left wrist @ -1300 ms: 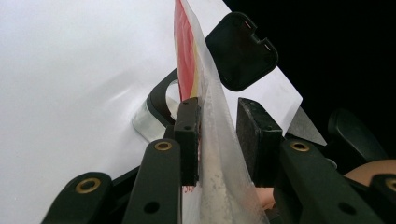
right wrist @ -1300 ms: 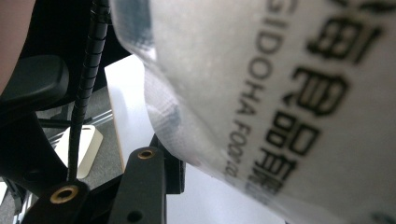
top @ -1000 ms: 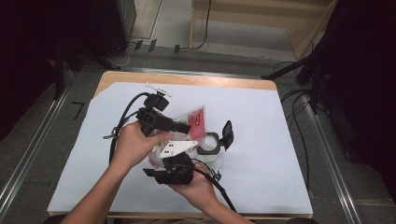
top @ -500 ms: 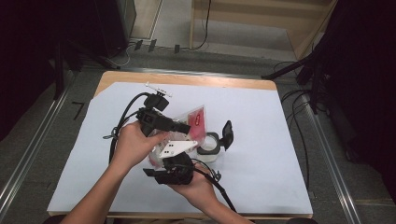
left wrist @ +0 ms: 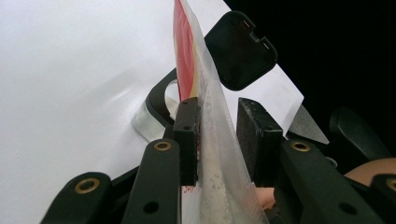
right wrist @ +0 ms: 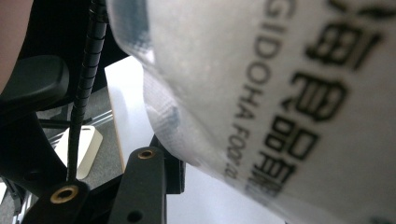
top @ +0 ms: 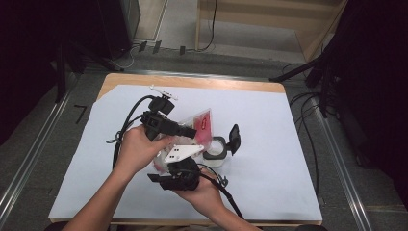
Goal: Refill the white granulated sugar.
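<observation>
A clear plastic bag (top: 195, 121) with a red label hangs tilted over a clear container (top: 215, 154) that has a black rim and an open black lid (top: 234, 137). My left gripper (top: 191, 132) grips the bag's upper edge. In the left gripper view the bag (left wrist: 212, 116) sits pinched between the two pads (left wrist: 187, 135), with the container (left wrist: 156, 100) and the lid (left wrist: 238, 51) beyond. My right gripper (top: 188, 156), nearer the person, has the bag's lower part. In the right gripper view the printed bag (right wrist: 261, 93) lies against one finger (right wrist: 144, 186) and hides the other.
A white sheet (top: 279, 120) covers the wooden table, with open room right of and behind the container. Black cables (top: 126, 126) trail from the grippers on the left and toward the front edge. Metal rails run along both sides of the table.
</observation>
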### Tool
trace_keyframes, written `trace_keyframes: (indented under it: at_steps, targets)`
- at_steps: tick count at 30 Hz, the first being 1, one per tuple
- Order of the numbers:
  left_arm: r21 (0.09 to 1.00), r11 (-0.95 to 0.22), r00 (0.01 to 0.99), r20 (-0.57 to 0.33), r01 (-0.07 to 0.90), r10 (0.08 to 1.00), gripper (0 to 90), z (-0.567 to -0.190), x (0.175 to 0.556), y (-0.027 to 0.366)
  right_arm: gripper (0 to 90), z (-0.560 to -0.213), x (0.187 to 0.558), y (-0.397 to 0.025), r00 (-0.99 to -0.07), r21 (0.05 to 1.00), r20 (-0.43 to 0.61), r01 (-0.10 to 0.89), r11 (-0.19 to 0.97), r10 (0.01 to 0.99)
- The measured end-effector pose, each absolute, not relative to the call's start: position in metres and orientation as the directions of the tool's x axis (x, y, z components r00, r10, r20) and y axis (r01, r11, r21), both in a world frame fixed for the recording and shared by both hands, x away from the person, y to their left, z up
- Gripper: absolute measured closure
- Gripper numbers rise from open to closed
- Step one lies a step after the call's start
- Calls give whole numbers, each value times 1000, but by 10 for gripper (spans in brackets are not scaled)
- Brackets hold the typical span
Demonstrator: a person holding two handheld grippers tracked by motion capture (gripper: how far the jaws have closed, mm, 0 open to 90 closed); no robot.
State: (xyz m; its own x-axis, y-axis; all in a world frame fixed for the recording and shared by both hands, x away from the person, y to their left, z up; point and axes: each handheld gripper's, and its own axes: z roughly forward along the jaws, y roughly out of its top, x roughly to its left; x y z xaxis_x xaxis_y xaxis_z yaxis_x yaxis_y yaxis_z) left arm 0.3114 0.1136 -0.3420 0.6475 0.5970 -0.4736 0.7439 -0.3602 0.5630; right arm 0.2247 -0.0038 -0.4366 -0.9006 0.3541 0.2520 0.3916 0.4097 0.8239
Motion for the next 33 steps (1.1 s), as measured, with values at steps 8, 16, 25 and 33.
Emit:
trace_keyframes:
  at_steps: [8,16,25,33]
  targets:
    - [563,-363,649,-470,742,597,704,-342,311,113,632,-436,225,-4,-900,823,255,394,409,354]
    - [559,-367,648,-468,743,601,705,-341,311,113,632,-436,225,-4,-900,824,255,393,408,353]
    - [561,-367,650,-467,742,600,706,-341,311,113,632,-436,225,-4,-900,824,255,394,407,354]
    - [564,-366,651,-467,741,599,706,-341,311,113,632,-436,225,-4,-900,825,252,392,408,357]
